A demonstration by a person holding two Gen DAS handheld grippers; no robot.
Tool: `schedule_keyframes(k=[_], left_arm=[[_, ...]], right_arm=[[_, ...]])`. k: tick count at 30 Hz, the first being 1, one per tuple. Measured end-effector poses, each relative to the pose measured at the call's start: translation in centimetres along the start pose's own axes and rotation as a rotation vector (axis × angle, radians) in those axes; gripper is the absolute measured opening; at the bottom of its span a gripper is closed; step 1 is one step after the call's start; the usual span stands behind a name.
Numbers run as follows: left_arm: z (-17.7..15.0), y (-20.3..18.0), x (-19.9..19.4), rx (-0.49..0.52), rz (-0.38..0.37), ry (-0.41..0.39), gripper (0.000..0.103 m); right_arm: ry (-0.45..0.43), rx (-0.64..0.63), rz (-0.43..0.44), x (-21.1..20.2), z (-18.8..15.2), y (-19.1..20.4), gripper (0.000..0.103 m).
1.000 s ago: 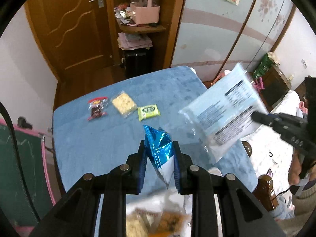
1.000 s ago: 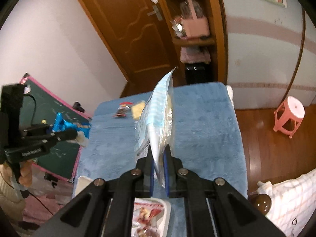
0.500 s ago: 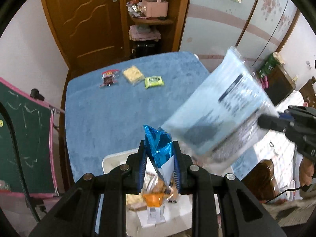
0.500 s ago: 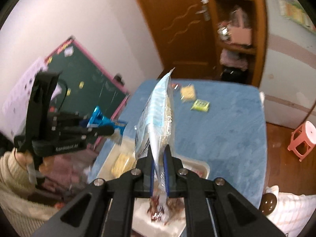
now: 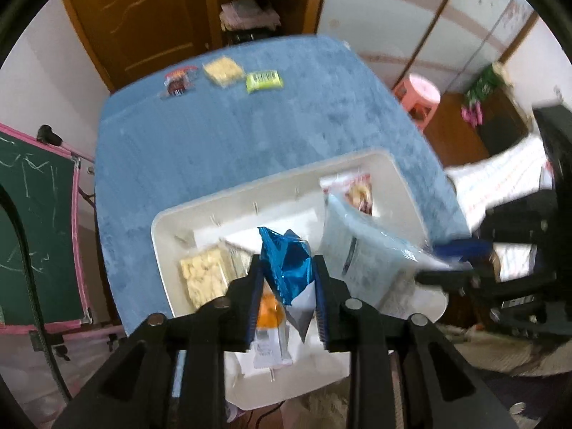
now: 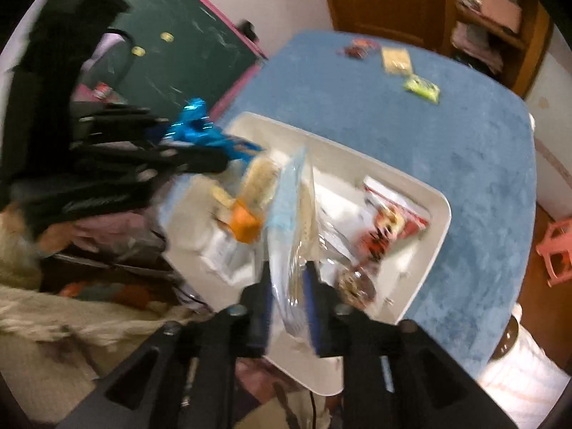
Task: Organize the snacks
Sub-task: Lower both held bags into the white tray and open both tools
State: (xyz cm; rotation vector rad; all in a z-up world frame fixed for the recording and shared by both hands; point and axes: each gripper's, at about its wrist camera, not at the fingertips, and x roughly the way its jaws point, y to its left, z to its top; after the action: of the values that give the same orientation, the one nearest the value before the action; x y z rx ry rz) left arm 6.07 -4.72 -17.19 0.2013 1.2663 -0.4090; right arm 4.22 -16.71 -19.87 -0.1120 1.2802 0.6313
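Blue foil packet [image 5: 290,268] sits between the pads of my left gripper [image 5: 287,298], hanging over the near half of the white tray [image 5: 168,214]. My jaws have just been opening; the packet looks loose between them, pads no longer pinching, so I judge it is being let go into the tray. Pale blue bag [image 6: 290,236] stands edge-on between the pads of my right gripper [image 6: 289,304]; those jaws have just been opening too, with gaps showing either side of the bag. Motion blur makes contact hard to rule out entirely.

In the tray: a yellow cracker pack [image 5: 203,277] at nine o'clock of the foil packet, an orange-topped packet [image 5: 270,325] directly under it, and a red-and-white packet [image 5: 352,193] at one o'clock near the far corner.

Out on the blue tablecloth [image 5: 221,136], at twelve o'clock near the far edge, three snacks remain in a row: red packet [image 5: 179,80], yellow crackers [image 5: 223,70], green packet [image 5: 264,80].

Against a second back: both grippers were then high above the cloth and clamped tight, tray barely in view. Now both hang over the tray. Two items nearly delivered; three left to fetch.
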Motion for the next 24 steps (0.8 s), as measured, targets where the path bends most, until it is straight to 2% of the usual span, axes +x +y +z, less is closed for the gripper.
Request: schedule_keyframes(k=[1, 2, 3, 4, 8, 15, 24], left_arm=[[-0.3, -0.3, 0.7, 0.01, 0.016, 0.021, 0.048], [-0.6, -0.6, 1.3, 0.02, 0.035, 0.045, 0.056], [-1.0, -0.8, 1.7, 0.022, 0.046, 0.056, 0.07], [-1.2, -0.9, 2.0, 0.019, 0.05, 0.064, 0.074], [-1.5, -1.1, 2.3, 0.005, 0.014, 0.074, 0.075], [-1.0, -0.6, 2.0, -0.011, 0.016, 0.059, 0.075], [0.1, 0.0, 2.0, -0.043, 0.016, 0.041, 0.075]], right_arm=[[0.01, 0.017, -0.046, 0.5, -0.3, -0.1, 0.035], [0.014, 0.038, -0.098, 1.0, -0.3, -0.5, 0.041], [0.006, 0.07, -0.136, 1.2, -0.2, -1.2, 0.045], [-0.003, 0.107, -0.148, 1.2, -0.1, -1.9, 0.045], [-0.025, 0.189, -0.087, 0.6, 0.1, -3.2, 0.045], [-0.065, 0.186, -0.104, -0.2, 1.2, -2.8, 0.045], [-0.065, 0.155, -0.129, 0.1, 1.9, -2.2, 0.045]])
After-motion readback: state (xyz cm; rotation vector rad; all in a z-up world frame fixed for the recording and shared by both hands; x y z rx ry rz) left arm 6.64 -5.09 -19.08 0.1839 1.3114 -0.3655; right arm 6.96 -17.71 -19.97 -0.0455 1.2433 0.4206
